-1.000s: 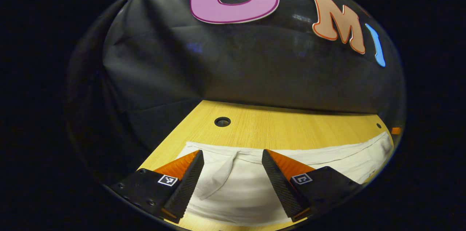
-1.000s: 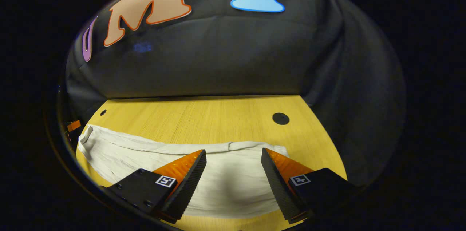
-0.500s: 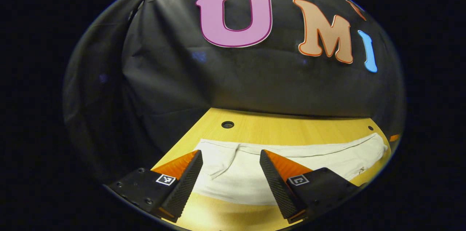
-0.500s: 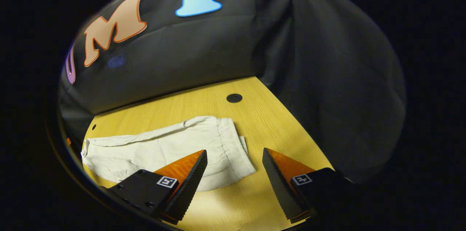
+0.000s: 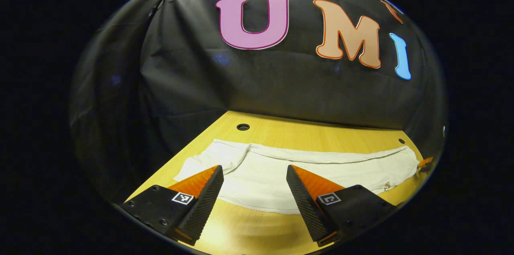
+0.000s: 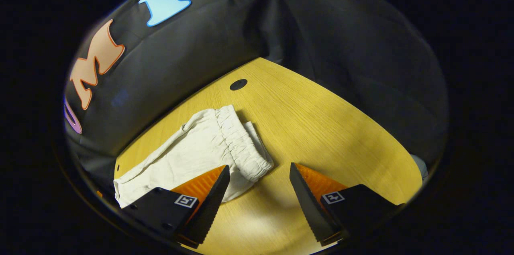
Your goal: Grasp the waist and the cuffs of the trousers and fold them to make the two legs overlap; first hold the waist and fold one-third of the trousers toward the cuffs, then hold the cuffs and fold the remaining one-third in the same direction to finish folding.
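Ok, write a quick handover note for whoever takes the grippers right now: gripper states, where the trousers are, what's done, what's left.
Left gripper: open, holding nothing, above the trousers near one end.
Right gripper: open, holding nothing, near the elastic waist.
Trousers lie flat in a long strip on the wooden table, legs apparently already overlapped.
Left: fold the waist a third toward the cuffs, then fold the cuff end over.
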